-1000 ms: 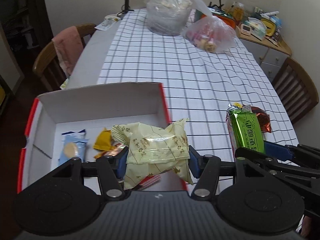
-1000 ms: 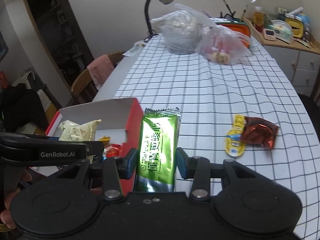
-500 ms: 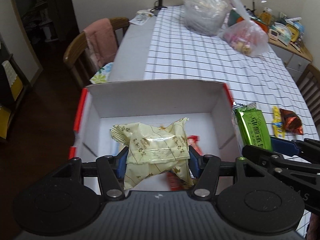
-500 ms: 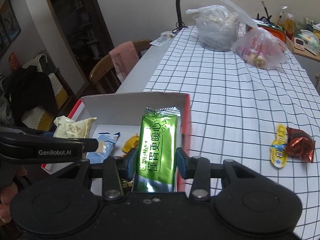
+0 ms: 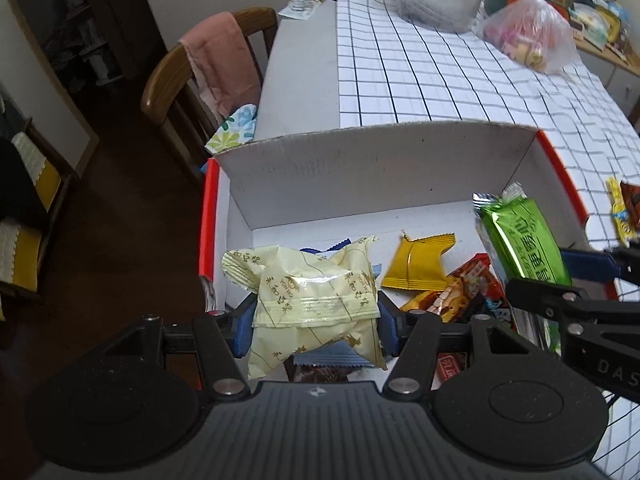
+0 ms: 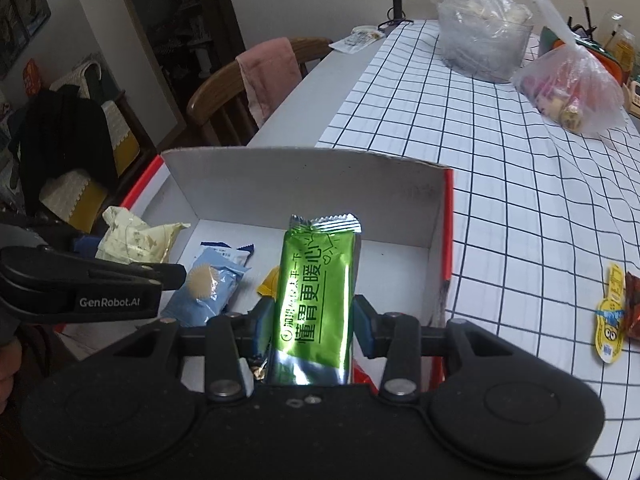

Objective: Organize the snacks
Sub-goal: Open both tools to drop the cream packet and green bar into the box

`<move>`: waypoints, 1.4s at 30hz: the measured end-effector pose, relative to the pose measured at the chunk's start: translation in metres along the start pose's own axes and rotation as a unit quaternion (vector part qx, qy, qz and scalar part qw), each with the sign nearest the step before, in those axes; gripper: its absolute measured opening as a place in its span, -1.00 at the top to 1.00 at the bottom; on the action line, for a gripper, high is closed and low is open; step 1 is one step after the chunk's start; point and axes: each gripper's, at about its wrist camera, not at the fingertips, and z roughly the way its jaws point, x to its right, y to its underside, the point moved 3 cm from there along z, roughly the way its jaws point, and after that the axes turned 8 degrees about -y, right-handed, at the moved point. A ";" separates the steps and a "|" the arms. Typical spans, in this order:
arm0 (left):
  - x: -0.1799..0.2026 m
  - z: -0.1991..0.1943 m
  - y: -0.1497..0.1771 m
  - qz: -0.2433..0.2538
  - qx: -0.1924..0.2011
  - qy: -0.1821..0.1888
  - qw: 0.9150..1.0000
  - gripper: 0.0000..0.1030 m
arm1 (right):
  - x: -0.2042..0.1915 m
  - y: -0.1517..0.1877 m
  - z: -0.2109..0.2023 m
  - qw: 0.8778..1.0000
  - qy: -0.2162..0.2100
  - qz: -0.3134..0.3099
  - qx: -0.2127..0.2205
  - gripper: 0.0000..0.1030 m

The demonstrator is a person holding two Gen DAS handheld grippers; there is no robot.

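Note:
My left gripper (image 5: pixel 316 320) is shut on a pale yellow snack packet (image 5: pixel 316 296) and holds it over the left part of the open white box with red sides (image 5: pixel 372 176). My right gripper (image 6: pixel 314 320) is shut on a green foil snack bar (image 6: pixel 316 292), held over the box's right part (image 6: pixel 304 184). The green bar also shows in the left wrist view (image 5: pixel 520 240). In the box lie a yellow packet (image 5: pixel 420 260), a red-orange packet (image 5: pixel 460 288) and a light blue packet (image 6: pixel 208 284).
A yellow sachet and a red-brown packet (image 6: pixel 616 308) lie on the checked tablecloth (image 6: pixel 500 160) right of the box. Two plastic bags (image 6: pixel 484 20) stand at the table's far end. A wooden chair with a pink cloth (image 5: pixel 216 64) stands at the left.
Both grippers have moved left and forward with their snacks, from beside the box's right wall to over the inside of the box. Both grips are unchanged.

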 end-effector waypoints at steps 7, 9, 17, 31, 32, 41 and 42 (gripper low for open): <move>0.014 0.022 0.000 0.046 -0.014 -0.001 0.999 -0.14 | -0.004 -0.001 0.024 0.999 0.005 -0.023 -0.027 0.23; 0.018 0.030 0.001 0.057 -0.029 -0.008 0.998 -0.14 | -0.004 0.000 0.028 0.999 0.007 -0.025 -0.033 0.23; 0.020 0.036 0.003 0.066 -0.028 -0.013 0.997 -0.15 | -0.003 0.004 0.032 0.999 0.004 -0.024 -0.040 0.19; 0.018 0.026 0.003 0.055 -0.018 -0.003 0.998 -0.21 | -0.005 0.009 0.018 0.999 -0.013 -0.027 -0.031 0.01; 0.018 0.024 0.004 0.052 -0.015 -0.001 0.999 -0.21 | -0.006 0.009 0.016 0.999 -0.014 -0.026 -0.029 -0.04; 0.014 -0.004 0.003 0.030 0.013 0.021 0.999 -0.26 | -0.004 0.008 -0.012 1.000 -0.023 -0.015 0.001 -0.28; 0.015 -0.008 0.003 0.029 0.017 0.025 0.999 -0.26 | -0.003 0.008 -0.015 1.000 -0.025 -0.014 0.005 -0.33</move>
